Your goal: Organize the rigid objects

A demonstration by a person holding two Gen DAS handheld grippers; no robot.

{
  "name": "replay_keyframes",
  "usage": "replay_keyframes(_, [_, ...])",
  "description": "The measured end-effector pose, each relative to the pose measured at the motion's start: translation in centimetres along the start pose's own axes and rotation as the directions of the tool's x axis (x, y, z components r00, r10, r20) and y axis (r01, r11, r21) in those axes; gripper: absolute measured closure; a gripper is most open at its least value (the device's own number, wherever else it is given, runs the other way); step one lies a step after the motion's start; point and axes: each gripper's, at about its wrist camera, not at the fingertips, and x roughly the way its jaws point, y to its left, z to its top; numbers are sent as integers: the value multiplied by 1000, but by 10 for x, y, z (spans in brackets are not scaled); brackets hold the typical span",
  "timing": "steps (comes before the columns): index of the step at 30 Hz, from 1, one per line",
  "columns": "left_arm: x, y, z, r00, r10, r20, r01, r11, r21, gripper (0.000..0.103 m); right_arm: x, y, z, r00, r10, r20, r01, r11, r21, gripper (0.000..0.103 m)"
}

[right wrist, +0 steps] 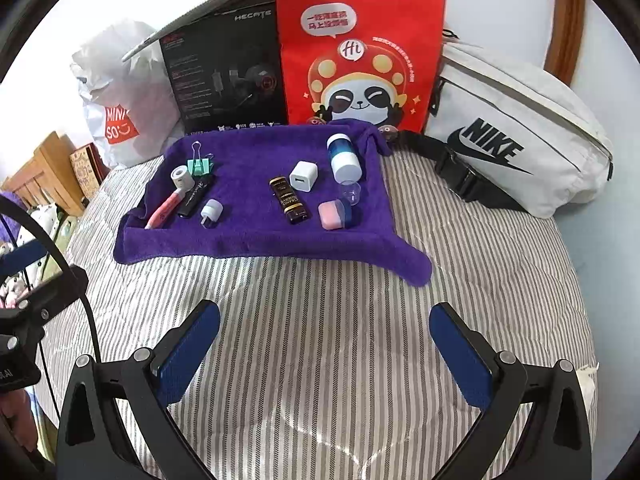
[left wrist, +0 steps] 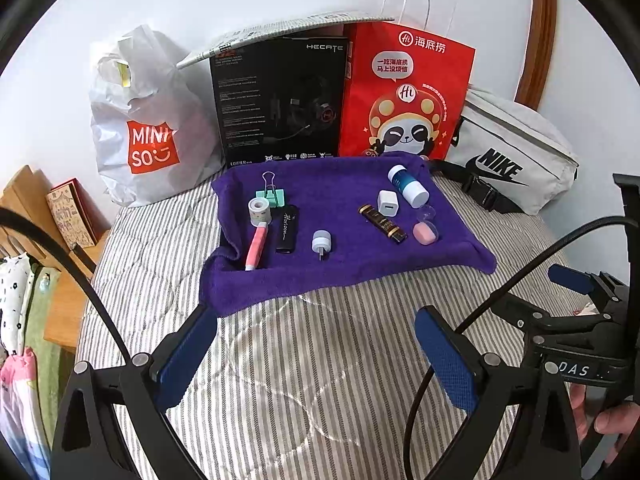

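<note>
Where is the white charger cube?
The white charger cube lies right of centre on the purple towel, between the dark tube and the blue-and-white bottle.

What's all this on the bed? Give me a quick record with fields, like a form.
Surface: striped bedcover
Work mat: purple towel
Left group: green binder clip, tape roll, pink pen, black lighter, small round plug
Right group: white charger cube, blue-white bottle, dark tube, pink case
Left gripper: open, empty
Right gripper: open, empty
</note>
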Motion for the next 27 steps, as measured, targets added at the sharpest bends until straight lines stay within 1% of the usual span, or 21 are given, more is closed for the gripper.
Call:
replay_keyframes(2, [-1,-2,0,1000,1,-2,-1,1000,7,3,-1,-4,0,1000,14,-11,-14,1000,21,0])
replay_keyframes(12, [-1,-5,-1,1000,8,-15,-8,1000,23,3,-13,-14,-1,999,-36,5,36,999,39,0])
replay_keyframes(16, [-1,-4,1,1000,20,-18,-20,999,29,3,-13,-17,0,999,-36,1,36,998,45,0])
replay_keyframes(27, [-2,2,3,999,27,-25,-26,1000,17,3,-14,-15,2,999,-35,3,34,999,39,0])
